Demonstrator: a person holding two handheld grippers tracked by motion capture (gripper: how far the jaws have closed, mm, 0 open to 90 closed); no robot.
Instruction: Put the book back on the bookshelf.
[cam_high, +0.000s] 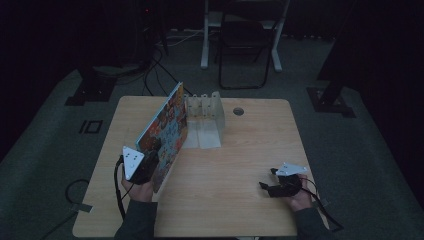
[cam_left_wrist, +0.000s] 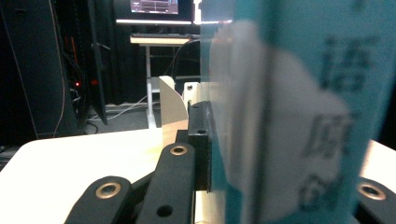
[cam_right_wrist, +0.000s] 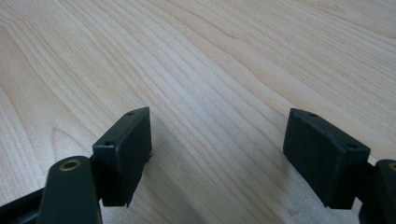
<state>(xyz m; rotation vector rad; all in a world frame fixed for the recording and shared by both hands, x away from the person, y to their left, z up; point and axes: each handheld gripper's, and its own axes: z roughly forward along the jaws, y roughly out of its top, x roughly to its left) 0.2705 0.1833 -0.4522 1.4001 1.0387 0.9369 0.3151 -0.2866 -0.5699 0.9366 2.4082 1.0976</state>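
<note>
A large thin book (cam_high: 165, 131) with a colourful cover stands on edge on the wooden table (cam_high: 235, 205), slanting from the near left toward the back. My left gripper (cam_high: 152, 161) is shut on its near end, held by a hand at the lower left. In the left gripper view the teal and white cover (cam_left_wrist: 299, 116) sits pressed against the black left pad (cam_left_wrist: 201, 140). A clear plastic file rack (cam_high: 205, 112) with upright dividers stands just past the book's far end. My right gripper (cam_high: 268, 179) rests low at the table's right, open over bare wood (cam_right_wrist: 217, 154).
A round cable hole (cam_high: 238, 111) sits in the table right of the rack. A folding chair (cam_high: 245, 50) and white desk legs stand behind the table on the dark floor. Cables trail off the table's left edge.
</note>
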